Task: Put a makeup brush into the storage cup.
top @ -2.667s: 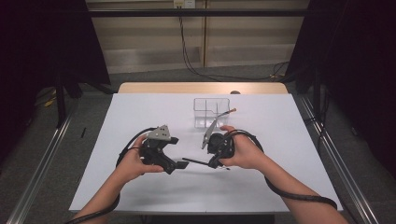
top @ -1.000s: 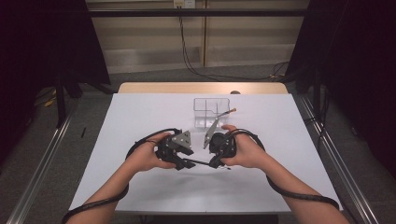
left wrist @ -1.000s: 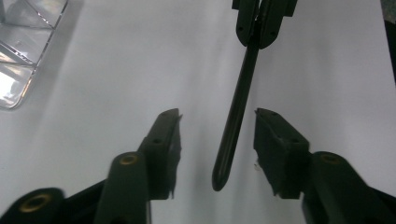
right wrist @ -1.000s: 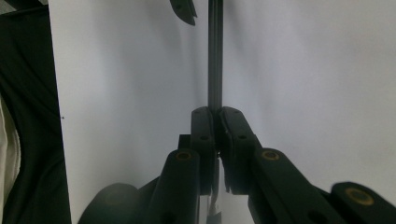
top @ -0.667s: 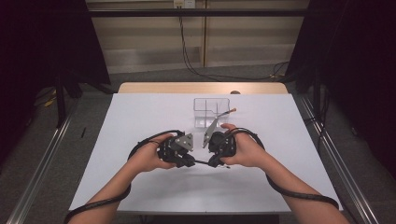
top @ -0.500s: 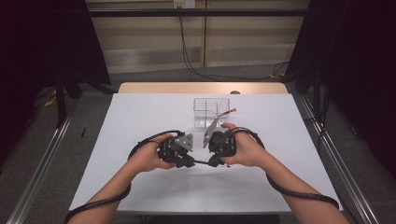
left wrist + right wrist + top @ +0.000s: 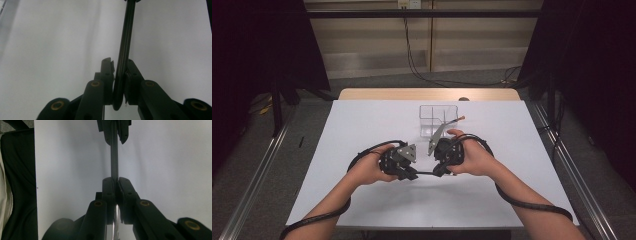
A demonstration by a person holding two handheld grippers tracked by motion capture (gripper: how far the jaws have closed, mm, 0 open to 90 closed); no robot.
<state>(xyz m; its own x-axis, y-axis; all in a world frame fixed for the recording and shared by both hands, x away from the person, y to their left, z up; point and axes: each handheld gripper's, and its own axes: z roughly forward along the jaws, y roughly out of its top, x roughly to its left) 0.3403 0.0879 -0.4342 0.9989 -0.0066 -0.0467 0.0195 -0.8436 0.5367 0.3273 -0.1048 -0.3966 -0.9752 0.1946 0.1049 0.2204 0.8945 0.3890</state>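
The left gripper [image 7: 408, 174] has come in from the left since the earlier high views and now sits nose to nose with the right gripper [image 7: 435, 171] near the middle of the table [image 7: 362, 125]; its jaws have just been closing, and in the left gripper view they now pinch the near end of a thin black rod [image 7: 124, 62]. That gives the rod a hold at each end, so I judge the person is set to pull, twist or bend it between the two tools, or to pass it across. The table is the biggest thing here: a broad, flat, matte white sheet over a pale wooden top whose far edge shows. Behind the hands stands a clear box [image 7: 438, 119], square and thin-walled with glossy edges, probably plastic, with a slim orange-tipped stick [image 7: 456, 119] leaning out of it. The grippers are blocky black plastic with brass-coloured pivot pins, each with a grey three-cornered plate on top. The rod is smallest: straight, slim, dark, with a faint sheen, held just above the table; the right gripper's jaws are clamped tight on its other end [image 7: 114, 162].
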